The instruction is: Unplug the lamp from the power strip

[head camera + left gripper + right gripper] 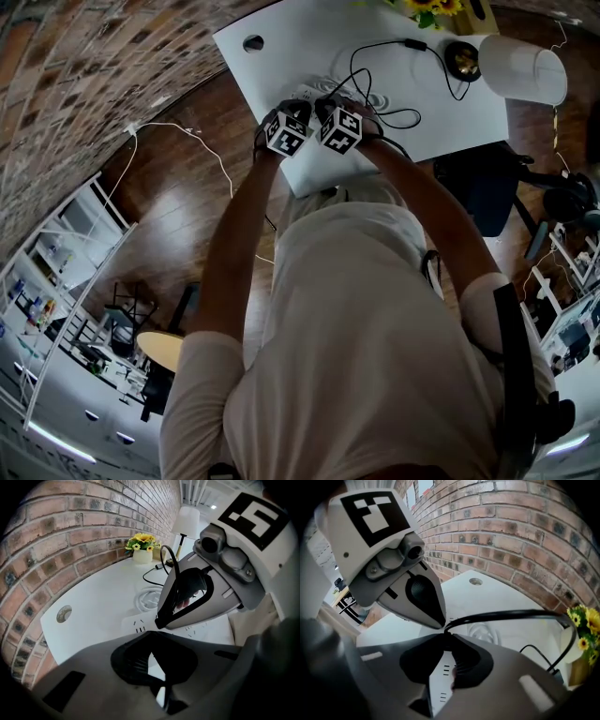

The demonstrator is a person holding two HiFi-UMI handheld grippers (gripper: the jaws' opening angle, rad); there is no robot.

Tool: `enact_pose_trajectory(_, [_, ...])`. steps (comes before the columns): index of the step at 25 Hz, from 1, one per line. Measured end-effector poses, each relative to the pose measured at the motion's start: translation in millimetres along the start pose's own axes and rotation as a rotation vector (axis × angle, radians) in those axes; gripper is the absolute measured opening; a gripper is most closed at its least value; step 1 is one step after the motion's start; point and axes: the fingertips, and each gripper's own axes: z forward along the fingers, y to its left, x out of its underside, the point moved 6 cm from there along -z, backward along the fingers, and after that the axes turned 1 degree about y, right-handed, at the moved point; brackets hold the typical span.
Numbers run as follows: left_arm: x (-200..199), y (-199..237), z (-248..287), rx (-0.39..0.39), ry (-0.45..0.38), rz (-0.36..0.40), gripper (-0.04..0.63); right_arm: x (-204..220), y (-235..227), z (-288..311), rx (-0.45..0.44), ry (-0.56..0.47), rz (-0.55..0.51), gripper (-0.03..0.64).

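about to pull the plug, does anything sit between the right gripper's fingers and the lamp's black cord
Nothing visible does. The black lamp cord runs straight into the fingers of the right gripper, above the white plastic power strip. The left gripper sits close beside them, not across the cord.

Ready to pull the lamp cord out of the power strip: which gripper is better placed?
Right. Its own view shows the black cord coming out from between the jaws of the right gripper, over the power strip. The left gripper is beside it, with no cord in its jaws.
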Motion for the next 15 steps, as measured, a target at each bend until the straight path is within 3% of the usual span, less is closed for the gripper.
enact_pose_trajectory(8, [1.1, -1.8, 3.5, -0.039, 0.053, 0.012, 0.003, 2.3, 0.9, 2.0, 0.012, 0.030, -0.015, 0.048])
enact_pose_trajectory(15, [0.5, -2.3, 2.7, -0.036, 0.040, 0.028, 0.003, -0.2, 0.1, -2.5, 0.012, 0.011, -0.005, 0.044])
